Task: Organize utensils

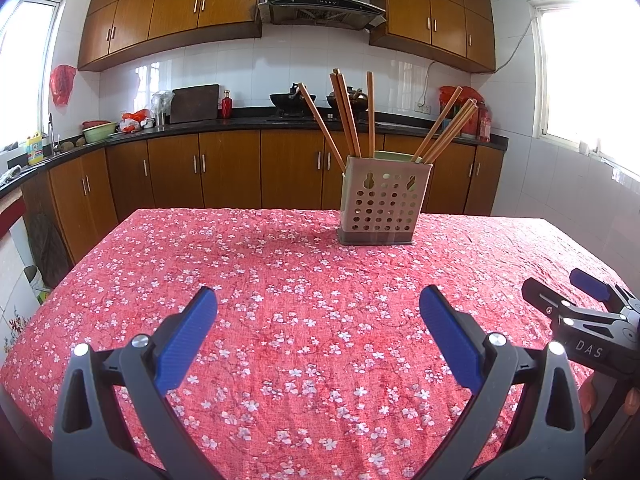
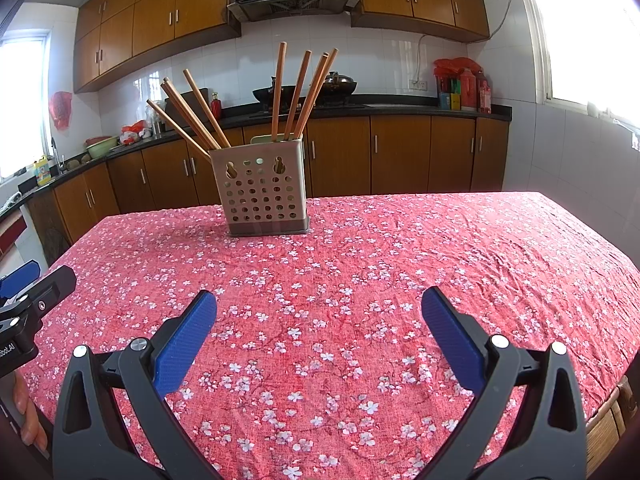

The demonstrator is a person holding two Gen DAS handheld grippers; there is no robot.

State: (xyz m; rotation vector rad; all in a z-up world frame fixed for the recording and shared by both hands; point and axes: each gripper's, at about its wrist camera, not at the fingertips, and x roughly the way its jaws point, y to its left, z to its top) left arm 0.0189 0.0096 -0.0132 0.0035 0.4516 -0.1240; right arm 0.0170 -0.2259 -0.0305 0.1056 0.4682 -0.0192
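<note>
A beige perforated utensil holder (image 1: 380, 204) stands upright near the far edge of the table, also in the right wrist view (image 2: 262, 196). Several brown wooden chopsticks (image 1: 346, 114) stand in it, fanned left and right (image 2: 298, 94). My left gripper (image 1: 318, 312) is open and empty, low over the cloth well in front of the holder. My right gripper (image 2: 318, 314) is open and empty, likewise in front of the holder. The right gripper shows at the right edge of the left wrist view (image 1: 580, 300); the left gripper shows at the left edge of the right wrist view (image 2: 36, 284).
The table carries a red floral tablecloth (image 1: 280, 280) (image 2: 440, 264). Behind it run a black kitchen counter (image 1: 200, 126) with woks, bottles and bowls, and wooden cabinets. Bright windows are on both sides.
</note>
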